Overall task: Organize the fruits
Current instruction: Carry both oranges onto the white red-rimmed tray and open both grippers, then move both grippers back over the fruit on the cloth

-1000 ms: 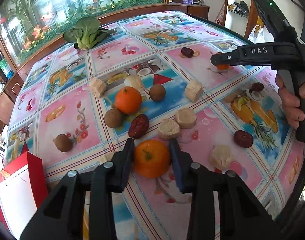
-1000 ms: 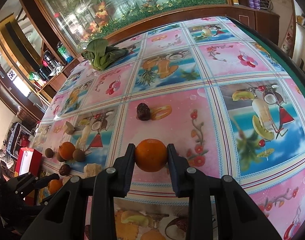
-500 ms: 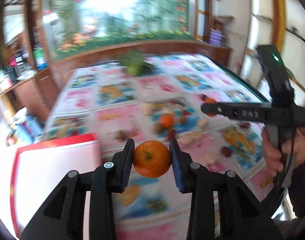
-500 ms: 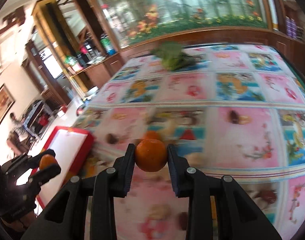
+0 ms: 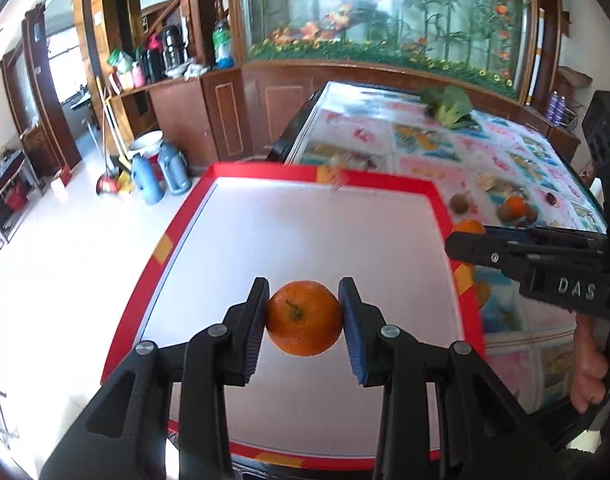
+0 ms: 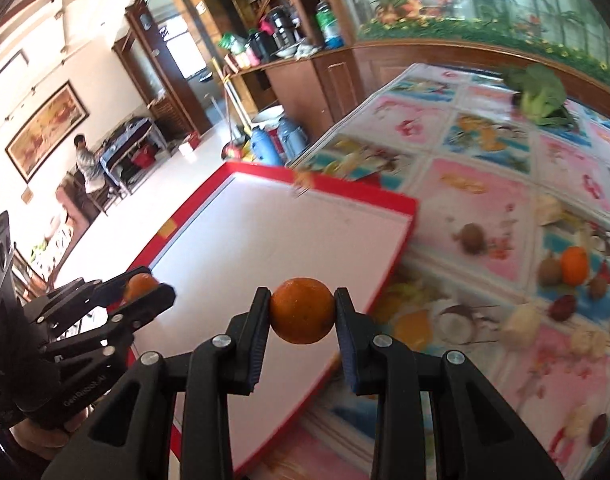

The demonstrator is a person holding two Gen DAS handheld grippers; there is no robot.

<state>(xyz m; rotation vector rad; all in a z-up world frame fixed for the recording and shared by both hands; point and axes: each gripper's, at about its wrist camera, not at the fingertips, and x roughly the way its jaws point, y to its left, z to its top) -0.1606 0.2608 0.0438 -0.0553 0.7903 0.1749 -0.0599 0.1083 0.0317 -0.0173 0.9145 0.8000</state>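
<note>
You are holding your left gripper (image 5: 303,317) clamped on a tangerine (image 5: 303,317), its pads pressing both sides of the fruit, stem facing the camera. Beneath and ahead of that gripper the red-rimmed white box (image 5: 441,216) is lying with its white floor bare. Your right gripper (image 6: 303,311) is gripping a second tangerine (image 6: 303,311) the same way, jaws narrowed onto it, and it is hanging over the box's right edge, where the red rim meets the bench (image 6: 485,184). To the right of the right gripper, loose fruit is lying on the patterned bench cover: another orange fruit (image 6: 573,266), brown round fruits (image 6: 471,237), dark red dates (image 6: 563,307) and pale chunks (image 6: 521,322). A leafy green vegetable (image 6: 539,94) is sitting far ahead.
</note>
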